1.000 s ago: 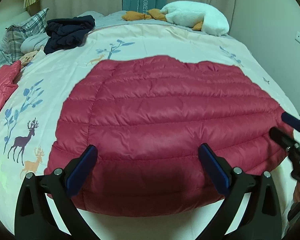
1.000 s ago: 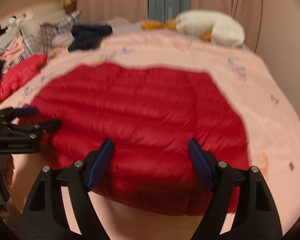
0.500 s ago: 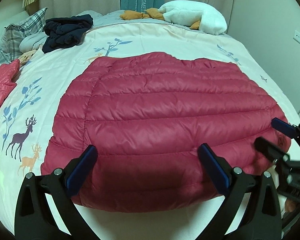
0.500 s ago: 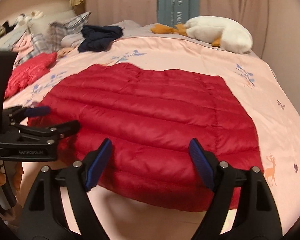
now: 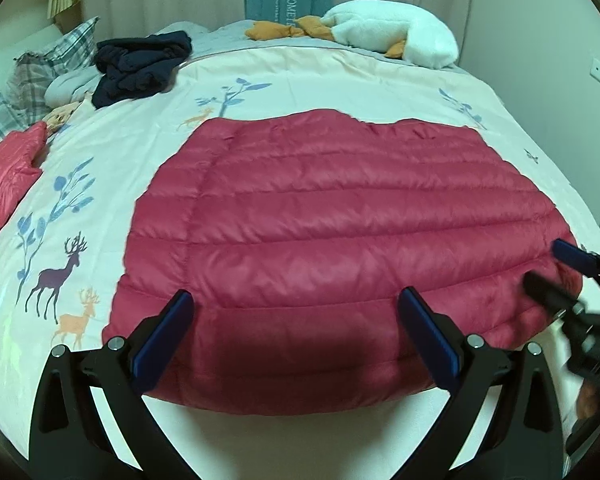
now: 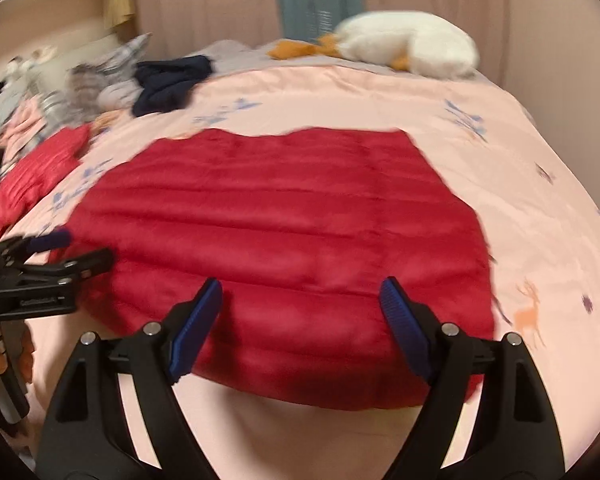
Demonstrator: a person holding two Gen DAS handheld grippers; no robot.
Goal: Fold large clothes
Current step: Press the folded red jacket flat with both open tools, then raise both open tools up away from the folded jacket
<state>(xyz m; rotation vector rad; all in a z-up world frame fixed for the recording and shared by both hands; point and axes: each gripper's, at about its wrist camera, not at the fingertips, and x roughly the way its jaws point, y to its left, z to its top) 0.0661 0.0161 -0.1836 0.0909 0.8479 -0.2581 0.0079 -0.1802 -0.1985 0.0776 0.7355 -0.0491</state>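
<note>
Left gripper (image 5: 294, 336), fingers spread and holding nothing, hovers over the near hem of the red quilted jacket (image 5: 340, 232); right gripper (image 6: 300, 320), likewise spread and unladen, hovers over the same hem further right. The jacket lies flat on the deer-print quilt (image 5: 60, 216), beyond both fingertips. Probable risk: the slick, puffy shell slips from a shallow pinch, or uneven lifting skews the fold.

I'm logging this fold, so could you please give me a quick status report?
Left gripper open, right gripper open, both empty at near hem. Red down jacket spread flat on bed. Nothing on the jacket.
</note>
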